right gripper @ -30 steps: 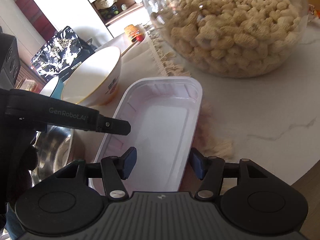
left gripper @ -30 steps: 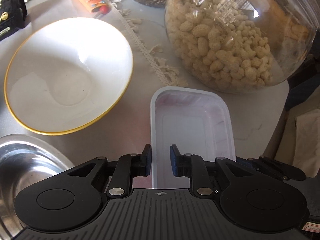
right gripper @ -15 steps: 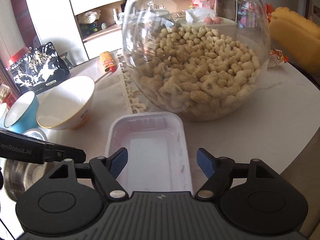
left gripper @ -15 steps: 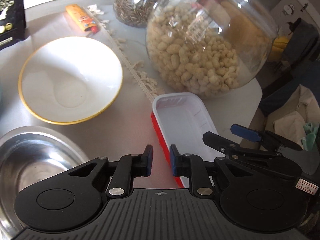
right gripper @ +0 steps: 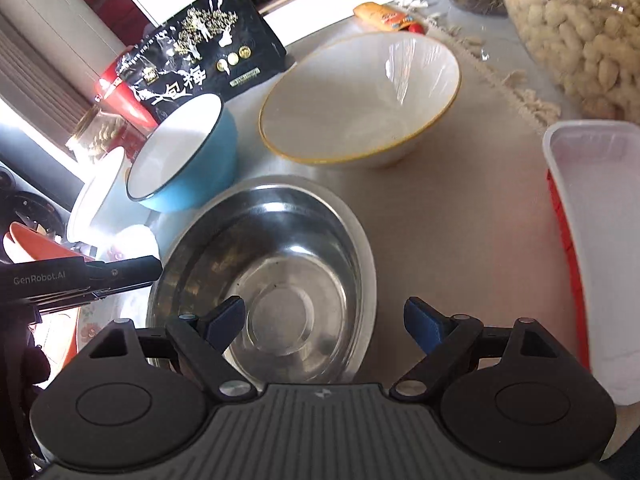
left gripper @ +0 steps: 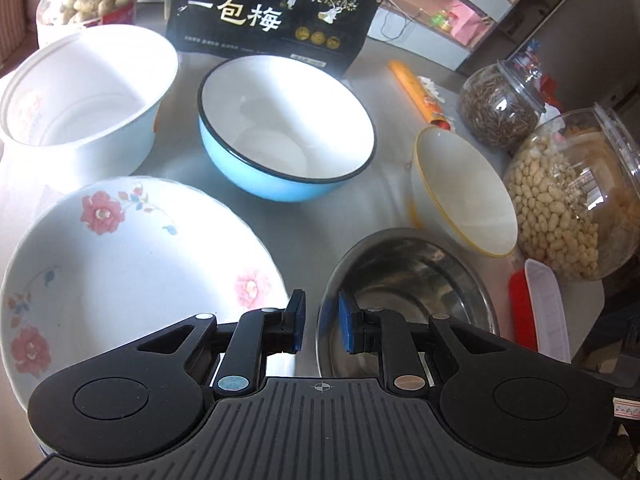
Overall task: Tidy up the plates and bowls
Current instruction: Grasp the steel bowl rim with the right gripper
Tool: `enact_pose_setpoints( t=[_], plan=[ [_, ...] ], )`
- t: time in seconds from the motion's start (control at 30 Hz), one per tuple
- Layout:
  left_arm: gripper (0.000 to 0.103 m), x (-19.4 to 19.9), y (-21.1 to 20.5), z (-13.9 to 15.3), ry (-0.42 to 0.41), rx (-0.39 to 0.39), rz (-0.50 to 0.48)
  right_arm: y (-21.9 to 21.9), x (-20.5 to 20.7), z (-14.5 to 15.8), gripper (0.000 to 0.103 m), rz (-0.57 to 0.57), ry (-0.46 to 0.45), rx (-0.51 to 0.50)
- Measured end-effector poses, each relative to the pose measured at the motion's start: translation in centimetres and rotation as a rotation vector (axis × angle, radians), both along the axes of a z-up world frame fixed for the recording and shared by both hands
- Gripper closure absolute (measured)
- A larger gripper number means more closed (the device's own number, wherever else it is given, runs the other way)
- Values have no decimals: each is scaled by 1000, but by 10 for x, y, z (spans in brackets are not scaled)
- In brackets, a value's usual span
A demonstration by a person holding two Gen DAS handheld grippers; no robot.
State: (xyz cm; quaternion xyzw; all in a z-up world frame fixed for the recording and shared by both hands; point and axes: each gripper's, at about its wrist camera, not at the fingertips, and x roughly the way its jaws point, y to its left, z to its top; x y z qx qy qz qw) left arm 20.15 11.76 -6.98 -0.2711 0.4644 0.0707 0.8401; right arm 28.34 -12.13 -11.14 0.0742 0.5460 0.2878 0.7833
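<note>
Step in hand, as judged: between picks, with neither tool holding anything. The left tongs [left gripper: 321, 327] stand nearly closed, a narrow gap between the blue pads, empty, poised above the near rim of the round stainless-steel bowl [left gripper: 404, 280]. The right tongs [right gripper: 324, 322] are spread wide, empty, above the same steel bowl [right gripper: 276, 264].

Position of task items: the steel bowl sits at the near centre of the grey tabletop [left gripper: 320, 216]. The large white plate with pink flower print [left gripper: 132, 264] lies just beside it on the left. The light-blue enamel bowl with dark rim [left gripper: 286, 128] is behind them. The white bowl with yellow rim [left gripper: 464, 192] is just beside the steel bowl at its far right; whether they touch cannot be told. The white plastic tub [left gripper: 86, 88] is at far left. The white rectangular plastic tray with red edge [right gripper: 600, 248] lies at the right, near the glass jar of peanuts [left gripper: 572, 204].

Next move, as judged: choose one vessel, likely the steel bowl, grip its thin rim squarely, and nest it by size.

Writing: the black snack bag [left gripper: 276, 12] reads "一包梅"; the left tool's arm [right gripper: 80, 276] reads "GenRobot.AI".
</note>
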Motion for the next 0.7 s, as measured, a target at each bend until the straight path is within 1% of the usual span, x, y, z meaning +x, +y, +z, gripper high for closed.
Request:
enact_pose_setpoints(
  t=[0.03, 0.07, 0.1, 0.13, 0.23, 0.3, 0.33, 0.43, 0.53, 0.57, 0.63, 0.7],
  plan=[
    [83, 1, -1, -4, 3, -4, -7, 1, 0, -5, 16, -4, 25, -4],
    [83, 4, -3, -6, 5, -9, -13, 1, 0, -10, 13, -13, 47, -4],
    [83, 5, -4, -9, 4, -17, -23, -2, 1, -10, 10, -24, 41, 26],
    [81, 8, -5, -11, 2, -24, -31, -4, 1, -12, 9, -39, 53, 33],
    [81, 11, -7, -14, 5, -16, -40, -11, 4, -16, 2, -53, 76, 91],
    [81, 12, -4, -15, 8, -26, -41, -14, 4, -19, 0, -66, 83, 127],
    [81, 12, -4, -15, 10, -27, -44, -14, 4, -18, 0, -61, 84, 125],
    [81, 16, -7, -15, 15, -25, -58, -5, 3, -16, 0, -33, 73, 80],
    [81, 18, -9, -16, 18, -20, -79, 6, -2, -13, 0, -12, 40, 14],
    [81, 18, -10, -16, 20, -13, -84, 12, -4, -13, 0, 20, 22, -24],
    [82, 19, -13, -18, 26, 2, -99, 30, -11, -11, 0, 156, -38, -135],
    [82, 19, -16, -19, 29, 15, -106, 40, -20, -11, 0, 245, -104, -203]
  ],
)
